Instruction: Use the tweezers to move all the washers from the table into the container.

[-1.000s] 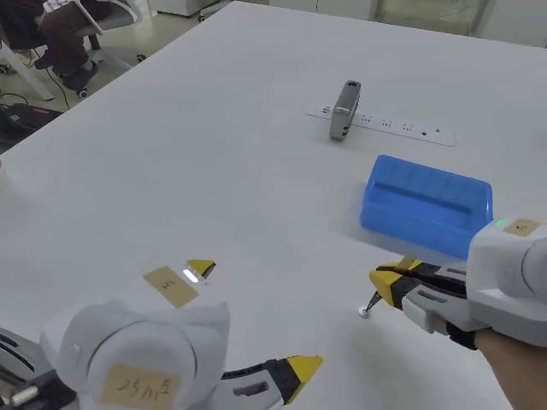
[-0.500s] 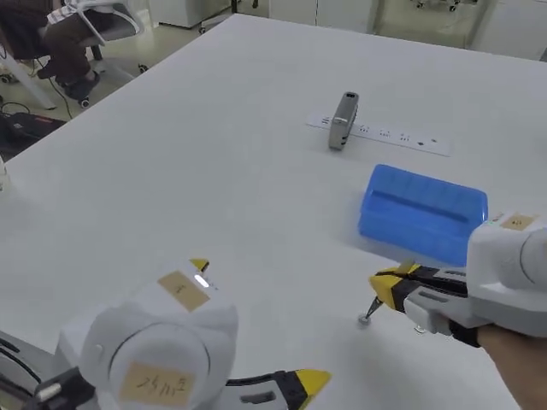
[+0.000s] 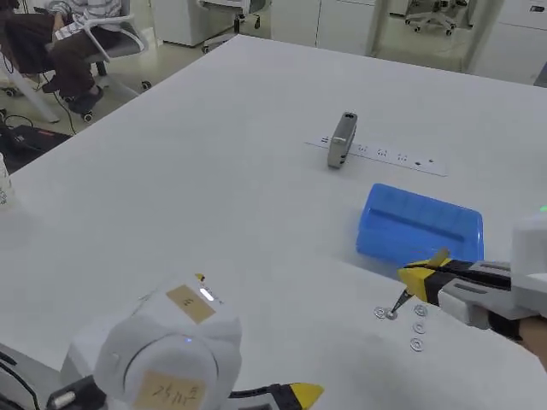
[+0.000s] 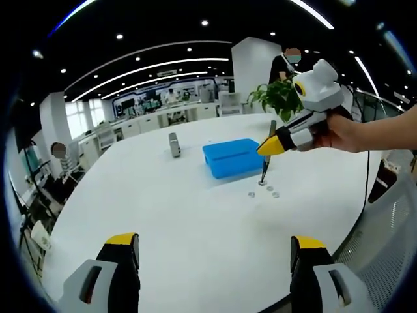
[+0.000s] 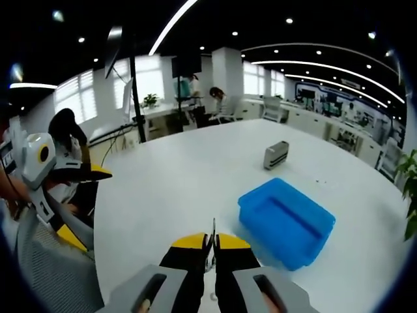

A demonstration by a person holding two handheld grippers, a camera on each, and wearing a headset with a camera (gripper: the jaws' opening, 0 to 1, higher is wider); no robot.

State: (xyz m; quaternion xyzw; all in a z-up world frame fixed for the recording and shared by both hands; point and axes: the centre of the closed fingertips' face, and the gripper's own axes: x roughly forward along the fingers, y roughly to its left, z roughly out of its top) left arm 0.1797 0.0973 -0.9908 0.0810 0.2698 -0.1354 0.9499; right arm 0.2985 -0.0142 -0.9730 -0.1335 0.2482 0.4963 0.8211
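Observation:
Several small metal washers lie on the white table just in front of the blue container. My right gripper is shut on a pair of tweezers, whose tip points down beside the leftmost washer. The right gripper view has its jaws closed on the tweezers, with the container ahead to the right. My left gripper stands open low at the near left, nothing between its fingers. From the left gripper view I see the washers, the tweezers and the container.
A grey upright device and a white power strip sit beyond the container. A person sits on a chair past the table's far left edge. The table's right edge runs close to my right gripper.
The head view has tilted, so everything sits lower in the picture. My right gripper and the tweezers have shifted right, and several washers now show beside the tip. The left gripper stays open.

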